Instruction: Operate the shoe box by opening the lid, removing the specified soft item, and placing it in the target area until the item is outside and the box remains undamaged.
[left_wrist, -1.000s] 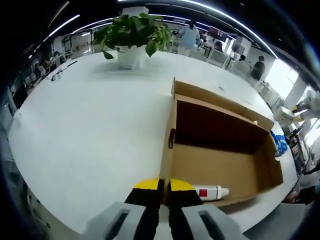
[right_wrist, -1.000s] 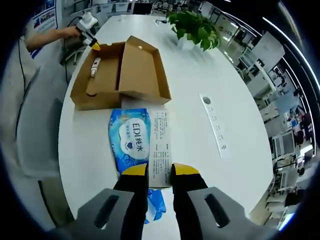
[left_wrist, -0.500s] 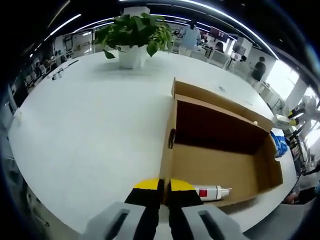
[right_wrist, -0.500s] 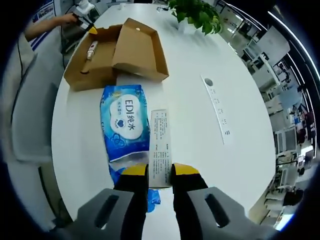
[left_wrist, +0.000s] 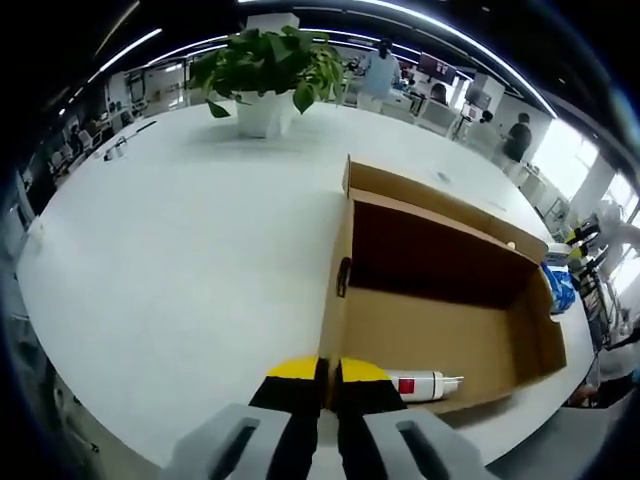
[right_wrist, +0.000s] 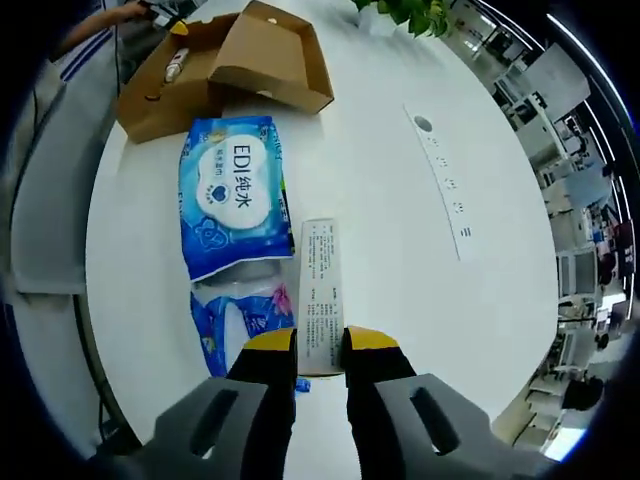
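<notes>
On a large white oval table (left_wrist: 180, 230) sits an open brown cardboard shoe box (left_wrist: 440, 300), its lid folded back. In the left gripper view, the left gripper (left_wrist: 328, 372), with yellow-tipped black jaws pressed together and holding nothing, hovers just beside the box's near corner. Inside the box, a small white tube with a red label (left_wrist: 420, 384) lies against the near wall. A green potted plant in a white pot (left_wrist: 262, 75) stands far across the table. In the right gripper view, the right gripper (right_wrist: 320, 345) pinches the white flap of a blue soft wet-wipes pack (right_wrist: 232, 200), which is outside the box (right_wrist: 215, 60), stretching toward it over the table (right_wrist: 400, 200).
</notes>
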